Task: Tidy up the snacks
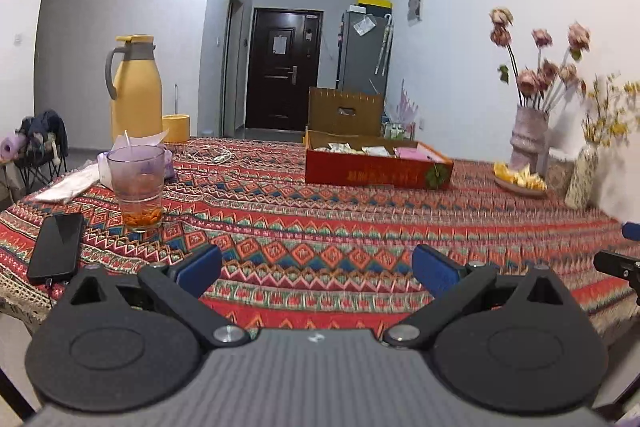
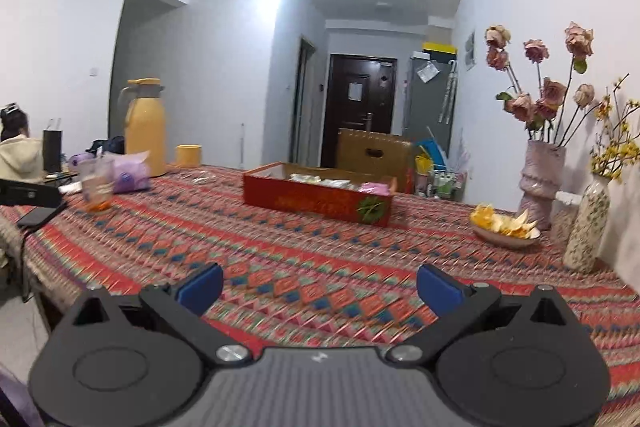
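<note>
A shallow red box [image 1: 376,173] stands on the patterned tablecloth [image 1: 320,227] toward the far side, with several pale and pink snack packets [image 1: 374,150] inside. It also shows in the right wrist view [image 2: 316,203] with its packets [image 2: 336,183]. My left gripper [image 1: 316,269] is open and empty, low over the near table edge, well short of the box. My right gripper [image 2: 318,287] is open and empty, also near the front edge. The right gripper's tip shows at the right edge of the left view [image 1: 624,259].
A glass [image 1: 138,187], a black phone [image 1: 56,245], tissues [image 1: 72,183] and a yellow thermos [image 1: 136,87] stand at the left. A plate of orange peel [image 1: 520,179] and flower vases [image 1: 528,139] stand at the right by the wall. A cardboard box [image 1: 346,111] sits behind the table.
</note>
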